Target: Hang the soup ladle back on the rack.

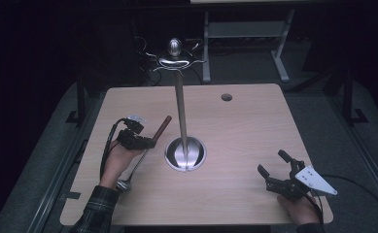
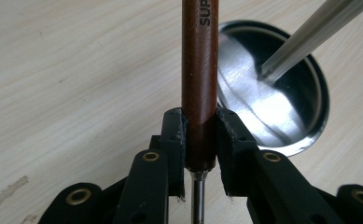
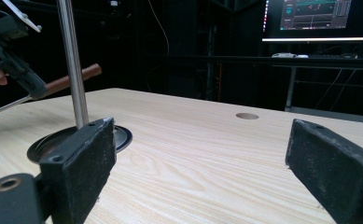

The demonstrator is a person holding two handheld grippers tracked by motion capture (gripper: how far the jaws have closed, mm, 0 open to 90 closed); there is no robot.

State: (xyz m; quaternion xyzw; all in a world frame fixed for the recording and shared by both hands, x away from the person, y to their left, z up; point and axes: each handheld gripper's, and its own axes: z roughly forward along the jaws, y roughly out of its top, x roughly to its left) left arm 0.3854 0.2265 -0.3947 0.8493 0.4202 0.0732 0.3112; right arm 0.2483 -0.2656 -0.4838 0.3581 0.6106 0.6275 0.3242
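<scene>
A utensil with a brown wooden handle and a thin metal shaft ends in a small metal bowl beside the person's left wrist. My left gripper is shut on the lower end of the handle, which points toward a steel stand. The stand has a round base, an upright pole and curved hooks at its top. In the right gripper view the handle is lifted above the table, left of the pole. My right gripper is open with nothing between its jaws, low at the table's front right.
The wooden table has a round cable hole at the back right. Dark floor, desk legs and a lit monitor lie beyond the far edge. Bare tabletop lies between the stand base and my right gripper.
</scene>
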